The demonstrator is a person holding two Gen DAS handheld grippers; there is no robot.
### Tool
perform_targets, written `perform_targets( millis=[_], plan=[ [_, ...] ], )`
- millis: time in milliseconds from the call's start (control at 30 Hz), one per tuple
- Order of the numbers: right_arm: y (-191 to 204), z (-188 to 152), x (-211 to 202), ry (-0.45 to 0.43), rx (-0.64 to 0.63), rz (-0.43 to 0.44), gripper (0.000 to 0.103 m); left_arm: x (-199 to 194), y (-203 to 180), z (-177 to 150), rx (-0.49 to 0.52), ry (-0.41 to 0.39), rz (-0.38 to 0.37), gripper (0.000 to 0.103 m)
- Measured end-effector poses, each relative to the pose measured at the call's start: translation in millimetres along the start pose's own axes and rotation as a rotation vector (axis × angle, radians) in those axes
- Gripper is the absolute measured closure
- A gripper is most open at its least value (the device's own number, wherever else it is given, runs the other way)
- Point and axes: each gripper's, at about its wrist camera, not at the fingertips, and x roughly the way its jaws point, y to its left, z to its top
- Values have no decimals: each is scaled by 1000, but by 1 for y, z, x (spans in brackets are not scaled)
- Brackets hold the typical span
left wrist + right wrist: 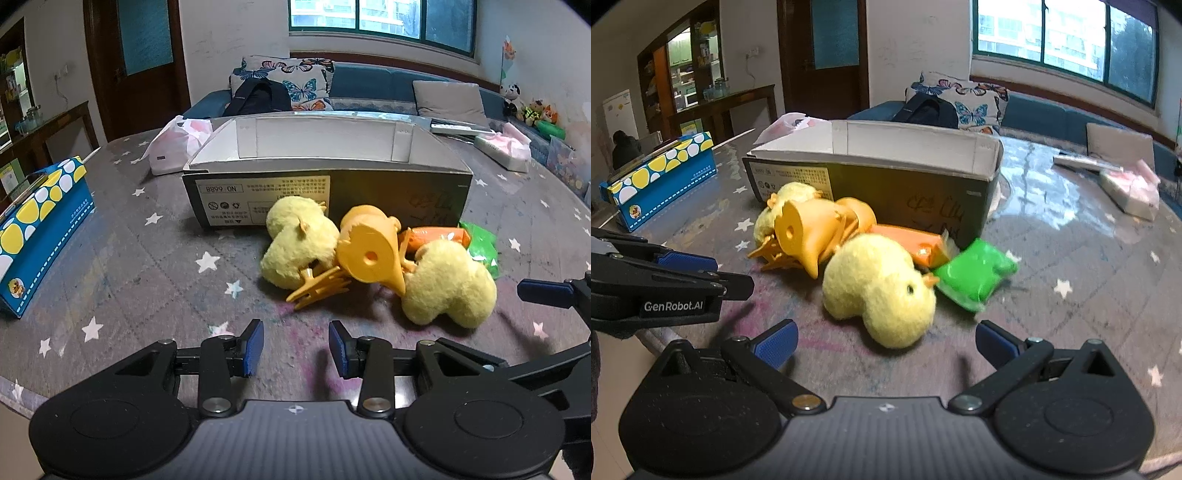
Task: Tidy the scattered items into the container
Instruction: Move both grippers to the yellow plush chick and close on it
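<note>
Right claw [884, 341] wide open, empty; plush chick [882, 291] at 12 o'clock, just beyond. Left claw [295, 349] part-open, empty.

Toys [369, 254] crowd box [325, 147] front wall; box top unobstructed.

Item count, table surface:

- Cardboard box [325, 177]: one, open at the top.
- Fluffy yellow chicks: two, one beside the box [297, 242] and one nearer the grippers [448, 282].
- Orange plastic toy [369, 253]: one body; its orange feet [319, 288] show beside it.
- Orange packet [439, 236]: one.
- Green packet [975, 277]: one.
- Blue box with yellow and white dots [40, 229]: one.
- Pink-and-white bags: two, one left of the cardboard box [177, 142] and one at far right [506, 147].
</note>
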Motion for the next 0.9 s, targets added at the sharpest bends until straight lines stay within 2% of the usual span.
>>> perform_targets(
  millis=[233,600,800,900],
  plan=[
    [-1,10,9,1,-34,20,1,4,1,7,-5,16,-63,62],
    [-4,11,19,16,-52,91,21,4,0,13,-4,17,-149,62],
    [0,4,10,23,-65,148,24,0,-6,17,22,21,-229,62],
    [0,0,4,28,-75,160,33,-1,-11,19,40,21,-268,62]
  ],
)
